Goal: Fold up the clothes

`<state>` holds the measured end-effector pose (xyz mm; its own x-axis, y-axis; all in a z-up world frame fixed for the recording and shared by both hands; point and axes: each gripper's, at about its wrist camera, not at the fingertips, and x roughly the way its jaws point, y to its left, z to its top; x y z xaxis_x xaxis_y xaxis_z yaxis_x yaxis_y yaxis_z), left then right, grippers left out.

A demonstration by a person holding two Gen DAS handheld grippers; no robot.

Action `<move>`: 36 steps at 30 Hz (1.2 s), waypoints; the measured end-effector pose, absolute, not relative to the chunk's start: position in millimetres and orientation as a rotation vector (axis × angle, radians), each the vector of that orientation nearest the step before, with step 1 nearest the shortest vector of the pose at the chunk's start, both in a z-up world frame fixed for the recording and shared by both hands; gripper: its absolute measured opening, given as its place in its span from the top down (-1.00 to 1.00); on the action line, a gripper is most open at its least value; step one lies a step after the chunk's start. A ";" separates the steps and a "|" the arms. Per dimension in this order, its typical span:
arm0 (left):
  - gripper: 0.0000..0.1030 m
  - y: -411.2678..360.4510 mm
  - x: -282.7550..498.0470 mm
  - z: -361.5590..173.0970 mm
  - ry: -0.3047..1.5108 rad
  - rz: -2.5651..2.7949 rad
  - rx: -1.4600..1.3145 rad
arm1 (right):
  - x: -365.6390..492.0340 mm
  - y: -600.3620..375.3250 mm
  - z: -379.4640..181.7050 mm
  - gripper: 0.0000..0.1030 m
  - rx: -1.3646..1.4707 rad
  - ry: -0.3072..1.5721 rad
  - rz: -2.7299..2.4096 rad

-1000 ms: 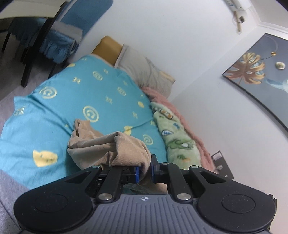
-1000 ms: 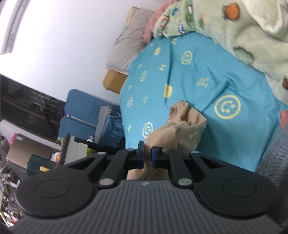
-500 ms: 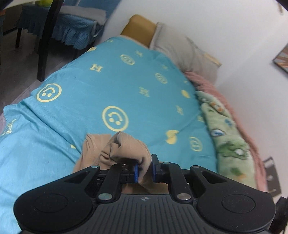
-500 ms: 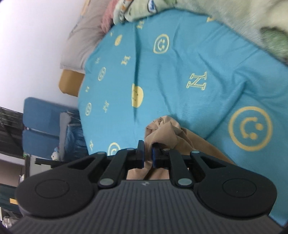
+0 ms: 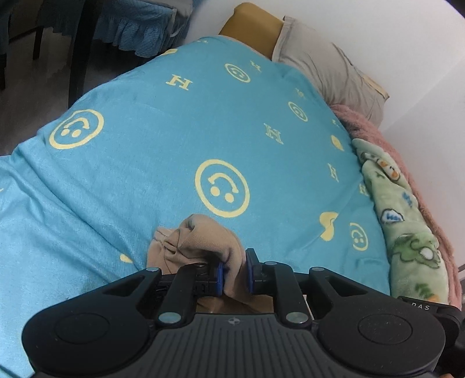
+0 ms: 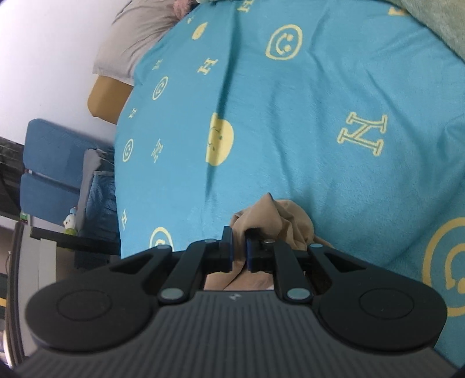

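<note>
One tan garment [image 5: 200,241] is seen low in the middle of the frame. One blue blanket [image 5: 174,139] with yellow faces is spread out. Two pillows are counted at the top: one grey [image 5: 328,72], one yellow-brown [image 5: 252,26]. One green blanket [image 5: 407,232] is seen at the right edge.

A: Fig. note, left wrist view: even, soft indoor light, no hard shadows. The turquoise plush blanket with yellow smiley faces [image 5: 180,139] is bright w/ a faint sheen; the plain white wall [image 5: 377,35] is nearly blown out at top right.

B: Right wrist view?

A: Same diffuse light. The white wall [image 6: 43,58] is overexposed at left; there is slight smear along a dark crease in the blanket [image 6: 223,87].

B: Distortion?

A: Strong fisheye in both; edges bow and corners darken. The crumpled tan ribbed-knit garment [image 5: 200,241] is sharp; the black plastic gripper body [image 5: 232,334] throws only a thin shadow.
</note>
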<state>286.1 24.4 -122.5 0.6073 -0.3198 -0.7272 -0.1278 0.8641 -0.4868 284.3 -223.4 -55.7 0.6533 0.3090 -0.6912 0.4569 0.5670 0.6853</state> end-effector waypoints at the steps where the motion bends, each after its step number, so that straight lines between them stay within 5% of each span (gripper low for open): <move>1: 0.65 24.4 285.3 -121.6 0.920 -0.124 -0.530 | 283.7 -223.6 -55.3 0.75 0.998 0.893 -0.100; 4: 0.36 23.1 280.5 -115.3 0.903 -0.154 -0.512 | 280.4 -219.9 -50.0 0.74 0.967 0.883 -0.095; 6: -0.13 19.5 273.6 -107.2 0.868 -0.172 -0.494 | 277.9 -218.6 -46.0 0.69 0.944 0.868 -0.078; 8: -0.38 15.1 263.5 -95.7 0.812 -0.184 -0.463 | 274.5 -217.6 -39.9 0.44 0.912 0.843 -0.054; 10: -0.64 8.9 252.0 -82.1 0.750 -0.202 -0.414 | 268.6 -214.0 -26.7 -0.57 0.864 0.779 -0.015; 11: -0.74 5.6 246.1 -76.4 0.723 -0.212 -0.387 | 263.6 -211.6 -18.0 -0.75 0.840 0.734 0.003; 14: -0.92 -4.4 230.1 -63.6 0.661 -0.229 -0.309 | 249.1 -200.6 8.7 -0.76 0.717 0.644 0.054; 20: -0.93 -15.9 218.7 -66.4 0.674 -0.242 -0.192 | 229.8 -185.5 25.7 -0.74 0.532 0.606 0.114; 21: -0.93 -17.5 218.4 -68.4 0.684 -0.239 -0.175 | 230.7 -182.5 24.5 -0.45 0.501 0.620 0.111; 22: -0.93 -19.6 218.8 -70.5 0.697 -0.239 -0.156 | 231.5 -179.5 23.4 -0.37 0.469 0.633 0.108; 36: -0.91 -30.3 241.3 -117.1 0.837 -0.210 -0.012 | 277.5 -154.6 -30.1 -0.36 0.221 0.821 0.052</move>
<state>241.3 -30.3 -117.1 0.6501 -0.1895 -0.7359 0.1801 0.9792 -0.0931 277.5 -154.6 -30.1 0.6818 0.1308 -0.7198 0.0396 0.9758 0.2148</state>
